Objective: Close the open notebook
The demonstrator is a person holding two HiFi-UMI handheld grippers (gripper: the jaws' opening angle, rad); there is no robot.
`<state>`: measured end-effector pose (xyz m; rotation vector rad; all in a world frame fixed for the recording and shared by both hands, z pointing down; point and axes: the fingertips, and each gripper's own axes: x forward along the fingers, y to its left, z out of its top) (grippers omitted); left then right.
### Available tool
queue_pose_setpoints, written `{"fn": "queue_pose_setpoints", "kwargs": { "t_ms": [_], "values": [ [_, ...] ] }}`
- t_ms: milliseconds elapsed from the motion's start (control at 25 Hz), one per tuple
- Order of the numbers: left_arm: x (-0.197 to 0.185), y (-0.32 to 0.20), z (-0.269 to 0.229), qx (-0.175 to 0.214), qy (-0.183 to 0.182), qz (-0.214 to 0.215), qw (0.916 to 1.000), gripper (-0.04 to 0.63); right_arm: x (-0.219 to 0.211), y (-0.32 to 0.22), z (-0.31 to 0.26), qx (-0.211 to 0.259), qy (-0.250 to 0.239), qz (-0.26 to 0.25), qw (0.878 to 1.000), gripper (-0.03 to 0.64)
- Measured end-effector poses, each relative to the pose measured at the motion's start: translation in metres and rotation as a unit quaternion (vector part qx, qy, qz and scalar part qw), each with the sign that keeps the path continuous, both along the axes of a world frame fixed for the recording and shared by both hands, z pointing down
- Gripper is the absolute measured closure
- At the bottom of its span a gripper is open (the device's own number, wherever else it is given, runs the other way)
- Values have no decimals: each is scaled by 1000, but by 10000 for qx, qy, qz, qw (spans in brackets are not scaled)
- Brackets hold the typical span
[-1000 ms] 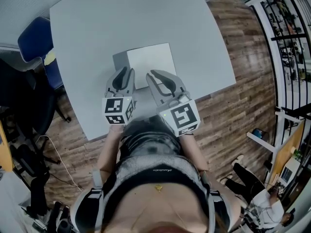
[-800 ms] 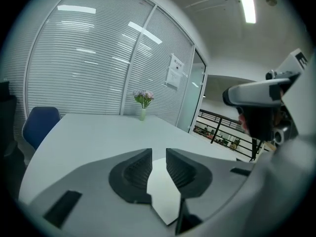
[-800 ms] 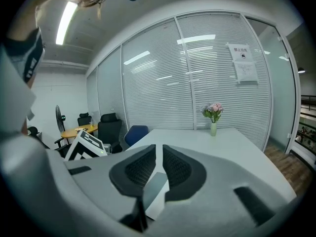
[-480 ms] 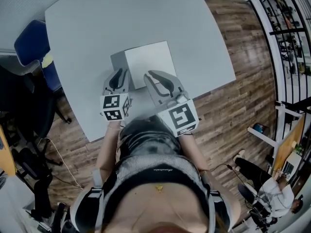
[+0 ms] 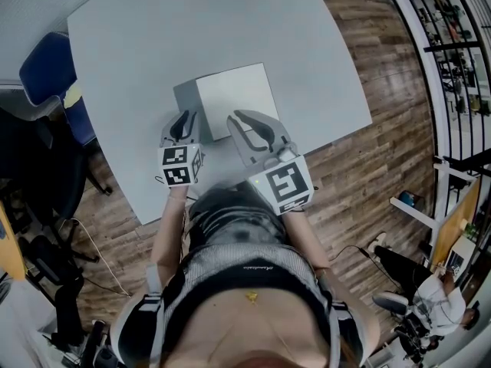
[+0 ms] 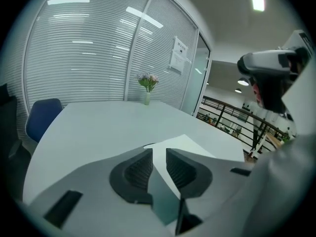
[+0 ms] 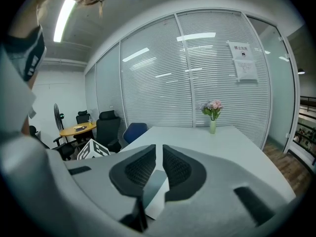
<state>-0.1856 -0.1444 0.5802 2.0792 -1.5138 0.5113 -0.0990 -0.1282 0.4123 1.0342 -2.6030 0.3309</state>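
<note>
**So far, notebook open and untouched**

Nearest the person, the left gripper [image 5: 182, 119] and right gripper [image 5: 244, 119] sit side by side, each with jaws a narrow gap apart and nothing between them. Just beyond their tips the notebook [image 5: 234, 98] lies on the desk [image 5: 153, 37], grey cover spread flat left of a white page. By the look of it, the whole closing remains: catching the cover and folding it over.

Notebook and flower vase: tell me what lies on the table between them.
Nothing: in the left gripper view only bare table runs from the notebook to the flower vase.
</note>
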Motion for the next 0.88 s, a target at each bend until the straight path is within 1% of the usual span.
{"fn": "queue_pose_setpoints", "kwargs": {
  "t_ms": [320, 560, 720, 880],
  "values": [
    [-15, 2, 33, -405, -48, -78, 9991, 528, 3, 0, 10, -121, 75, 69, 9999, 572],
    [-29, 7, 54, -722, 84, -332, 9968, 528, 2, 1, 11, -28, 82, 79, 9999, 572],
    [-33, 11, 67, -945, 241, -494, 9940, 528, 3, 2, 13, -146, 139, 90, 9998, 572],
    [-40, 15, 77, -1109, 262, -632, 9915, 522, 2, 2, 15, -189, 152, 113, 9996, 572]
  ]
}}
